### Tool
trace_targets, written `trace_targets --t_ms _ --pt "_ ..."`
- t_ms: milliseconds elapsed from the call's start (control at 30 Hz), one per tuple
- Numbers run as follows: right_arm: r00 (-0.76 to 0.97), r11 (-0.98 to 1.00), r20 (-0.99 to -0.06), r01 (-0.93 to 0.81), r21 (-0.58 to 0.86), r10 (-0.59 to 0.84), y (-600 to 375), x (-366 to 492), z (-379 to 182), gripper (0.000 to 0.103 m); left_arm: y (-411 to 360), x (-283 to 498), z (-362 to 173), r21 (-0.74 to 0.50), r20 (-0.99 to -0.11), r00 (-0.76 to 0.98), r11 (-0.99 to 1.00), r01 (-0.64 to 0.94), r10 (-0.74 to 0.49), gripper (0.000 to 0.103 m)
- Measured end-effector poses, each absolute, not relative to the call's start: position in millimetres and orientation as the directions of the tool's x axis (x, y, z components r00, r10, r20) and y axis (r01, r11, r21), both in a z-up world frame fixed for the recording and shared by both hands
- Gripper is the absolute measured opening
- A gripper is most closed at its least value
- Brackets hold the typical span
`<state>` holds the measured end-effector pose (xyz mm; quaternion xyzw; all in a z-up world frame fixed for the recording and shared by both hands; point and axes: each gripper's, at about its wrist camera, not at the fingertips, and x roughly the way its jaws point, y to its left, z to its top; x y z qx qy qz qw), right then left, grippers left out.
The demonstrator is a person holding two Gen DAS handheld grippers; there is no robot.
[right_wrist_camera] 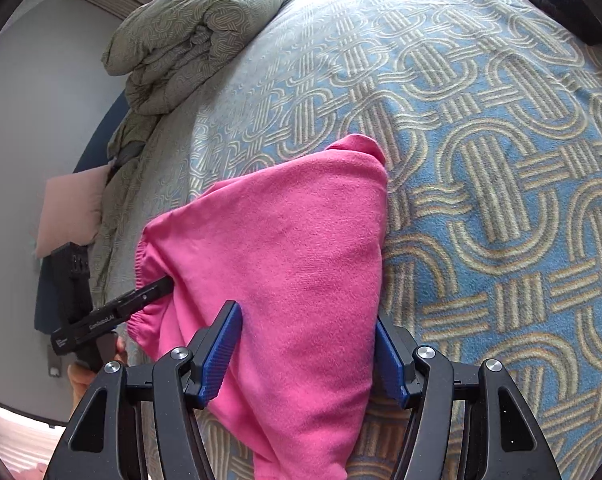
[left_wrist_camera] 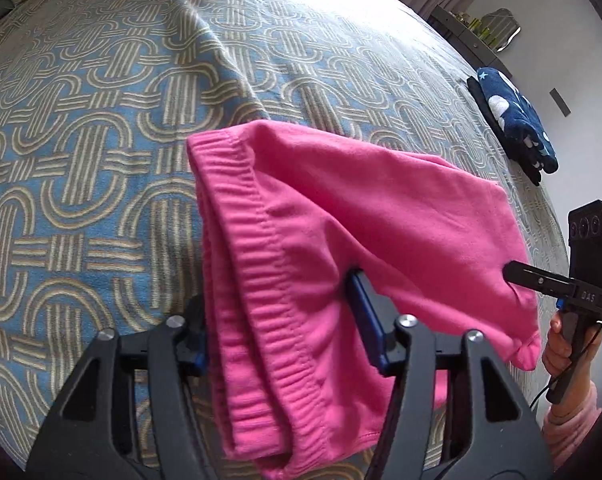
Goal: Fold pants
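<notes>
Clamping the pink pants (left_wrist_camera: 301, 240) at two spots, both claws hold the cloth up off the bed (left_wrist_camera: 101, 120); the left claw (left_wrist_camera: 281, 320) has a thick bunch of the elastic waistband (left_wrist_camera: 261, 280) between its blue pads, and from the right-wrist view its black fingers seem to bite into the gathered edge; the right claw (right_wrist_camera: 305, 344) straddles a wide fold of plain pink cloth, its blue pads (right_wrist_camera: 221, 344) lying against the fabric on either side, so it reads as grasping too, though how firm that grip is cannot be told.

The pants hang between the two claws above the patterned blue cover, already doubled over, with one corner (right_wrist_camera: 357, 144) sticking up and away. To do this step well, the two hands would likely keep level with each other so the doubled cloth stays taut and the edges line up; then lower it slowly so the hanging part lands flat first; a slack or uneven pull would probably leave a wrinkle or a skewed fold.

Much is hidden: the legs drop out of sight below both views; whether hems meet cannot be seen; the left claw's left pad is covered by cloth. A dark blue garment (left_wrist_camera: 517, 128) lies near the bed's far edge, well apart; a rolled quilt (right_wrist_camera: 189, 32) sits at the other end.
</notes>
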<state>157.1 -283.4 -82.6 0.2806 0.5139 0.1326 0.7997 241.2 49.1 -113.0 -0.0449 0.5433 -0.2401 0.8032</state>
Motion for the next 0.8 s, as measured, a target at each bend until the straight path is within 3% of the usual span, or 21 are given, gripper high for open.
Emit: trace_targets --t_ms 67,133,300,433,600,800 --pt "0.424 0.846 -0.782 0.066 0.529 0.456 -274.6 162.7 -82.4 0.024 44.8 238.4 -111.3 -0.315 -0.851 0.304 0.88 0.354 -0.427 0.038" --pt "0.437 0.878 -0.8 0.05 0.477 0.41 -266.9 160.2 -75.8 0.016 43.1 236.0 -106.4 -0.314 -0.845 0.32 0.882 0.351 -0.428 0.028" --pt "0.546 0.935 -0.776 -0.039 0.353 0.316 -256.9 136.6 -29.9 0.014 24.0 228.1 -78.9 -0.364 -0.81 0.33 0.857 0.364 -0.485 0.025" --pt "0.63 0.947 -0.733 -0.014 0.32 0.257 -294.4 107.1 6.0 0.014 -37.9 217.8 -48.1 -0.344 -0.789 0.329 0.817 0.464 -0.519 0.025" --pt "0.722 0.931 -0.674 0.119 0.346 0.158 -395.3 40.9 40.1 0.014 -170.9 203.4 -9.3 -0.331 -0.756 0.258 0.692 0.641 -0.601 0.025" --pt "0.76 0.869 -0.641 0.384 0.312 -0.106 -529.9 -51.3 57.3 0.015 -369.4 171.6 18.4 -0.26 -0.751 0.155 0.503 0.825 -0.642 0.025"
